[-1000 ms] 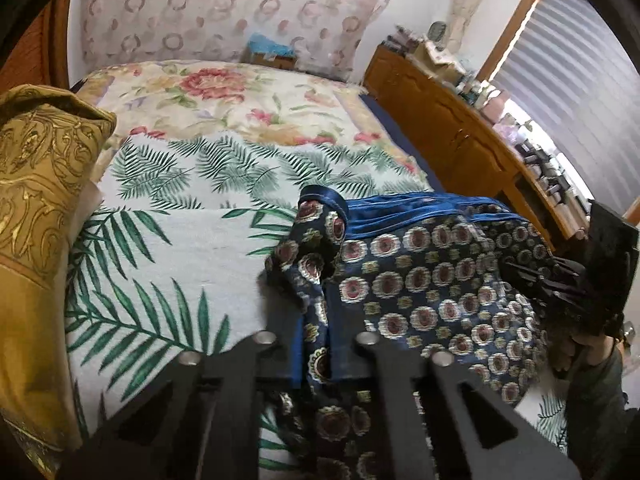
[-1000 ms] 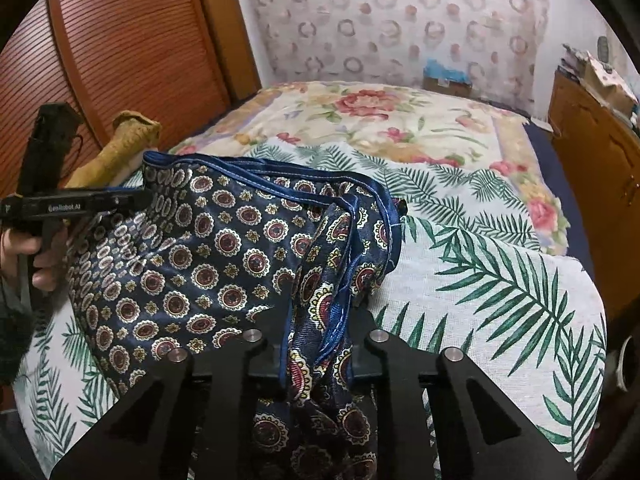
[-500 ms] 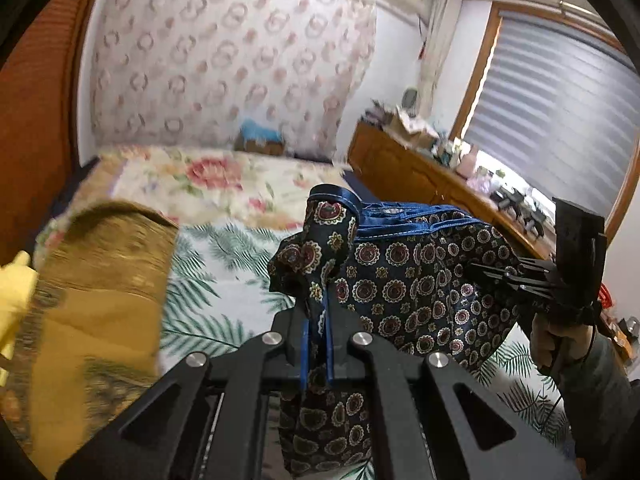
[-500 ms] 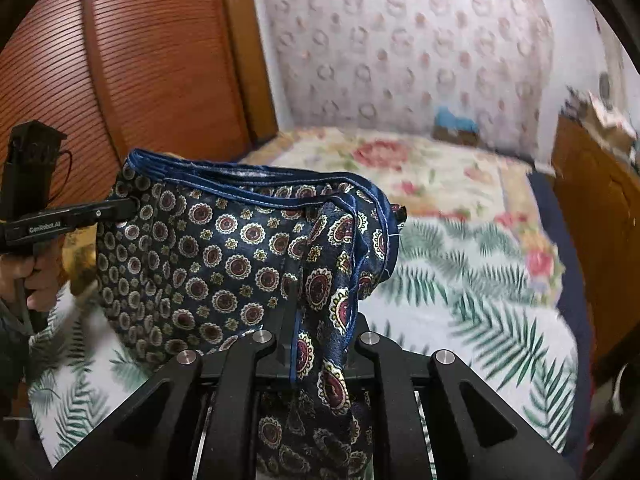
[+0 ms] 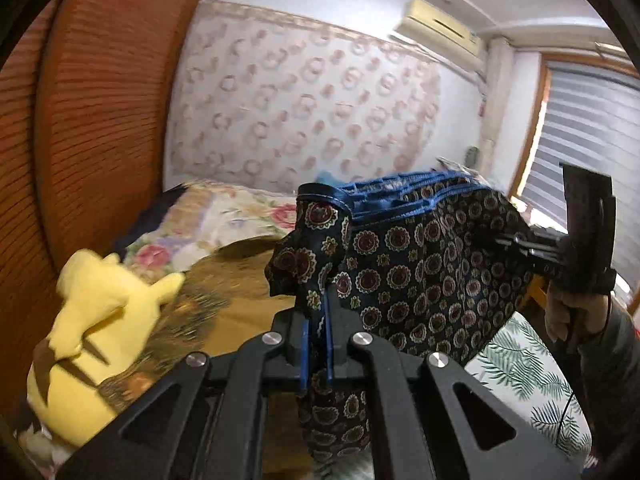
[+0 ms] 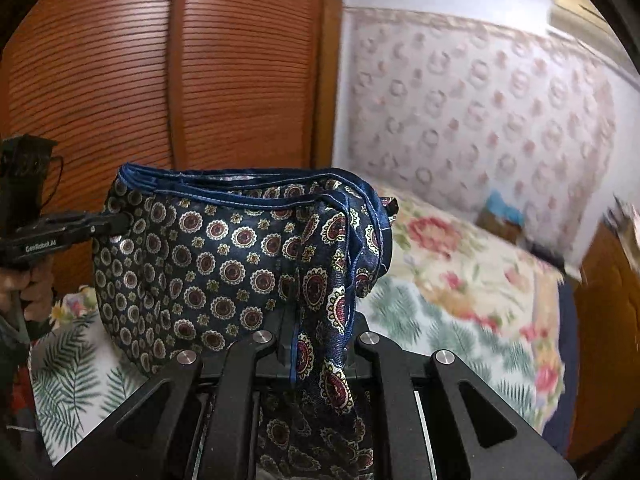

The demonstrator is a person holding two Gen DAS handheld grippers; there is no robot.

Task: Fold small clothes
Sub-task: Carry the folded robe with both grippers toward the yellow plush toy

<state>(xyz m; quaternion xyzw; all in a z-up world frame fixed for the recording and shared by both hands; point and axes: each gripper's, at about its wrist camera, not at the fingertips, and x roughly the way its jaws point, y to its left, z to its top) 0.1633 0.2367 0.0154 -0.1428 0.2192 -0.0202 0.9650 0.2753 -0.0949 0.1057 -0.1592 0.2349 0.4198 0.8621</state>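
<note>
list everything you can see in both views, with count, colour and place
navy medallion-print cloth: 1, navy with red-gold rounds, held up between both grippers
yellow plush toy: 1, yellow, left on the bed
mustard gold cushion: 1, beside the toy
floral quilt: 1, cream and pink, far end of the bed
fern-print sheet: 1, white and green, under the cloth
louvred wooden wardrobe: 1, orange-brown, left wall
air conditioner: 1, cream, high on the wall
left gripper: black, shut on cloth
right gripper: black, shut on cloth

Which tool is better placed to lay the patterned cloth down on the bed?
Neither clearly. The left tool and the right tool each clamp one end of the patterned cloth, held level above the bed; probably both lower together.
</note>
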